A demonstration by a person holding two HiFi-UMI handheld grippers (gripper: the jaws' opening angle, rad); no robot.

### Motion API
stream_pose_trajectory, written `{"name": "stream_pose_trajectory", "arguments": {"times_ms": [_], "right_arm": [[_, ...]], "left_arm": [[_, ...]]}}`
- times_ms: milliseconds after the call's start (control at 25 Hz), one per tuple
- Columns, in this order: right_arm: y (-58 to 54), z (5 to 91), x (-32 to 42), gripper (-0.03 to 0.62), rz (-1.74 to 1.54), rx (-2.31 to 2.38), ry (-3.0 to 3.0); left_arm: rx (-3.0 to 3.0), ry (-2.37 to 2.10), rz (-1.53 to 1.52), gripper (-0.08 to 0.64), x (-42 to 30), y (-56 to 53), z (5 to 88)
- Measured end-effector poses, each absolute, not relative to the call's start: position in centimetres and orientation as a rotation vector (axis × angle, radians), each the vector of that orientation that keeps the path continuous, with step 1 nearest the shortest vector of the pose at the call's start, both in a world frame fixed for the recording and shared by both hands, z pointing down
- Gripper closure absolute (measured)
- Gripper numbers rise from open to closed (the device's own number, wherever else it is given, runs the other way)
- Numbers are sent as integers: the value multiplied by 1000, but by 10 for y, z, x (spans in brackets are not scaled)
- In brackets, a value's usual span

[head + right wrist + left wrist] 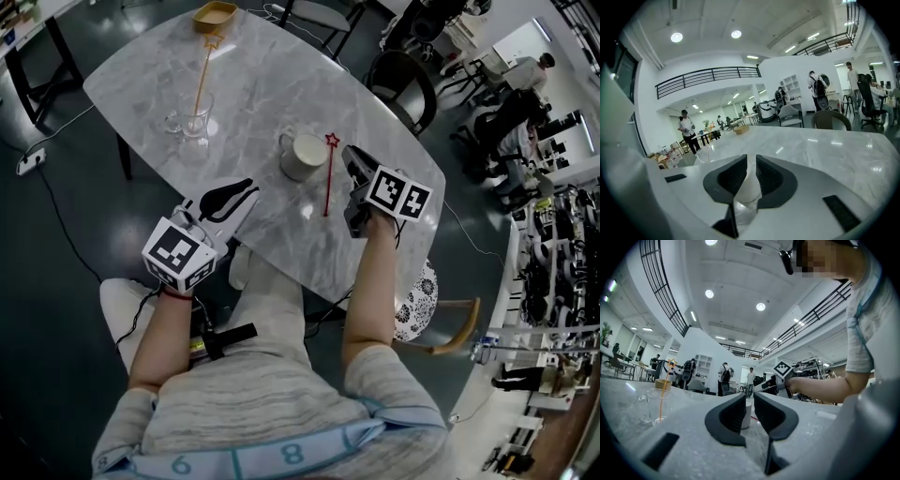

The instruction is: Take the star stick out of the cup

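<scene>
— Where is the star stick?

— A red star stick (328, 180) lies flat on the bench (281, 80), out of any cup. It is just left of the right tongs (352, 161), between them and the white mug (302, 156).

— So the job is done?

— For that one, I'd judge so. But an orange star stick (201, 82) stands leaning in the glass cup (192, 120), well ahead of the left tongs (246, 188) and further from the right ones. If that is the stick meant, it is not yet out.

— And the tongs?

— Both are closed down to a narrow slit and grip nothing. The left pair is held at the near edge of the bench, and the mug shows beyond its slit. Something pale shows in the right pair's slit. I can't tell whether it is bench or mug, but it is no stick.

— Next move?

— My guess is that one pair travels to the glass, opens, and closes on the thin shaft above the rim. It then lifts along the stick's lean so the glass doesn't tip. The other pair could steady the glass.
</scene>
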State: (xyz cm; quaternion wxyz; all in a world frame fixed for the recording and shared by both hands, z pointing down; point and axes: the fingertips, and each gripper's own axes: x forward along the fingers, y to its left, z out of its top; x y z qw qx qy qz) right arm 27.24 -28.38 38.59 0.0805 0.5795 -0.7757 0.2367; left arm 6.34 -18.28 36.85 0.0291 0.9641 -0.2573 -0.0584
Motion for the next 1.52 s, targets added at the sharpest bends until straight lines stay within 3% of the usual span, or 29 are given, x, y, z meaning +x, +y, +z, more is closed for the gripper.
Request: {"name": "stream_pose_trajectory", "arguments": {"times_ms": [480,1120,1520], "right_arm": [[-262,347,171,552,492,1542,-2569],[-340,346,37,551,526,1229,-2722],[-396,376,-7,540,616,1201,-2660]], "left_arm": [[2967,-825,-206,497,60,-186,366],[2924,-951,-194,497,29,-199,367],[2930,-1004,-137,497,21,-206,374]]}}
